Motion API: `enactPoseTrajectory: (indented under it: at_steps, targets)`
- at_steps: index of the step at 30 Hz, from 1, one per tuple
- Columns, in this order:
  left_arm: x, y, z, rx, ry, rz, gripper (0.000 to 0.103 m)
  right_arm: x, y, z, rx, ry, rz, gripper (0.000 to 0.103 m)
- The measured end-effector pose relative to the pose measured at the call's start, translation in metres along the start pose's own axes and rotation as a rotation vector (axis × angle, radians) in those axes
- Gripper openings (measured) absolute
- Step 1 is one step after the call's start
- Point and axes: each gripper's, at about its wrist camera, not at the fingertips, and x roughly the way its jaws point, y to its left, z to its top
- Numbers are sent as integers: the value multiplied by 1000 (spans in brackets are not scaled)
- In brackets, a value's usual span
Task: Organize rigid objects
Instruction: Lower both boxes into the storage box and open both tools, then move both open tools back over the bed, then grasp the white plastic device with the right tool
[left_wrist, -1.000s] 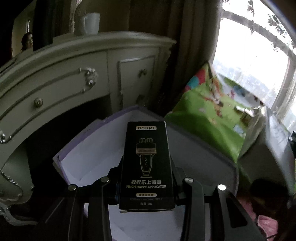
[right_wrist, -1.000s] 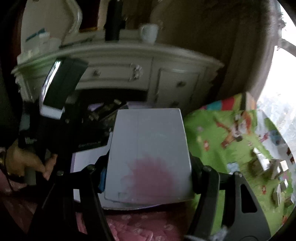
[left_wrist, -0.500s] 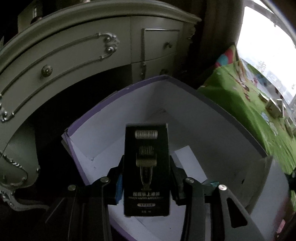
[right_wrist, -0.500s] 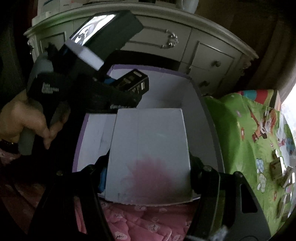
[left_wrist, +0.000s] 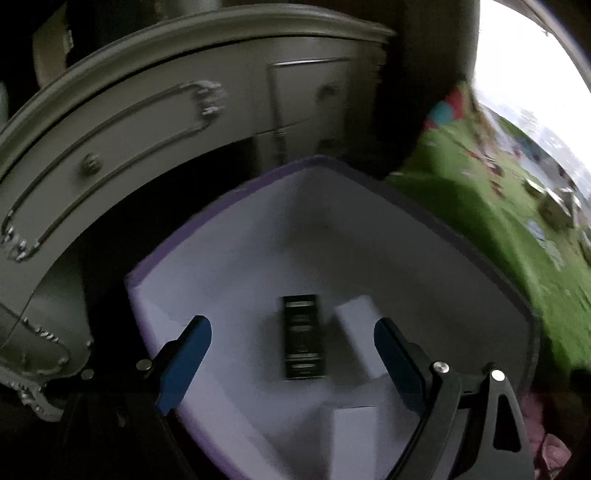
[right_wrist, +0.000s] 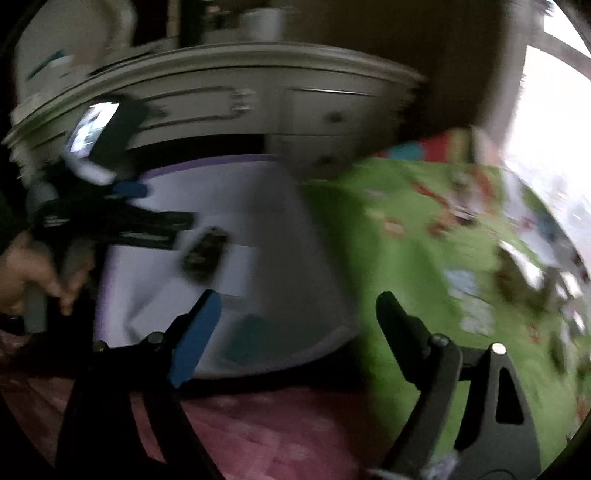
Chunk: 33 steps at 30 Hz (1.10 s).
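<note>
A black applicator box (left_wrist: 303, 336) lies flat on the floor of the white, purple-rimmed storage box (left_wrist: 258, 181), apart from the blue pads. My left gripper (left_wrist: 291, 325) hangs above it, its jaws opening wide with nothing touching them. A white carton (left_wrist: 360, 332) lies beside the black box and a pale box (left_wrist: 354, 435) nearer me. In the blurred right wrist view my right gripper (right_wrist: 299, 297) is also opening, with nothing between its fingers, over the near rim of the storage box (right_wrist: 207, 162). The black box (right_wrist: 205, 253) and the left gripper (right_wrist: 110, 221) show there.
A cream dresser (left_wrist: 147, 110) with drawers stands right behind the storage box. A green play mat (left_wrist: 498, 221) with small toys spreads to the right, under a bright window. A pink blanket (right_wrist: 277, 435) lies in front. A hand (right_wrist: 22, 273) holds the left gripper.
The left gripper opened and let go of the black box, which now lies in the storage box. The right gripper opened and no longer holds the grey box with the pink stain.
</note>
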Motion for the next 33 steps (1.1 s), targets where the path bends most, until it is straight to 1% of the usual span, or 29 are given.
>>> enactPoseTrajectory:
  at_steps: [1,2,3,5,6,9,10,12,13,14,15,16,17,18,20,21,23,24,26,29,31,33]
  targets:
    - [-2,-9,2,14,0,-20,91,-3,-15,-5,25,3,-40,92]
    - [-4,-24,4,48,-3,-59,91,-4,-28,-11,55,10,-74,94]
    - [-5,-37,6,78,-4,-86,91,-6,-51,-23,109,30,-120,94]
    - [-9,-76,9,166,-9,-154,91,-9,-86,-43,203,65,-173,94]
    - [-10,-94,9,205,-9,-185,91,-10,-108,-57,276,88,-204,94]
    - [-5,-165,13,335,27,-326,91,-19,-169,-99,499,151,-249,94]
    - [-2,-185,14,366,34,-361,91,-20,-185,-108,548,161,-266,94]
    - [3,-225,15,424,32,-403,91,-27,-219,-130,652,170,-319,94]
    - [10,-248,17,458,30,-408,91,-28,-230,-135,667,168,-330,94]
    - [15,-261,18,475,34,-407,91,-29,-246,-143,679,170,-341,94]
    - [24,-284,20,494,41,-380,98,-31,-260,-151,684,183,-358,94]
    - [26,-297,21,503,28,-359,100,-28,-272,-154,682,200,-373,94]
    - [29,-307,26,502,27,-377,101,-24,-287,-159,672,218,-385,95]
    - [31,-319,29,498,29,-393,103,-23,-303,-162,631,209,-393,97]
    - [39,-329,35,496,8,-378,103,-17,-328,-165,596,183,-356,103]
    - [40,-333,37,477,-17,-373,103,-14,-343,-165,575,175,-329,103]
    - [44,-334,38,441,-44,-368,103,-1,-369,-159,528,177,-296,103]
    - [44,-336,39,436,-46,-360,103,5,-385,-154,494,182,-266,103]
    - [45,-338,40,433,-37,-358,103,19,-403,-144,434,181,-210,103]
    - [48,-341,45,439,-31,-364,103,35,-420,-130,351,180,-130,103]
    - [50,-342,47,440,-34,-365,103,43,-425,-123,333,187,-109,103]
    - [48,-341,46,440,-39,-367,103,44,-421,-119,321,202,-86,103]
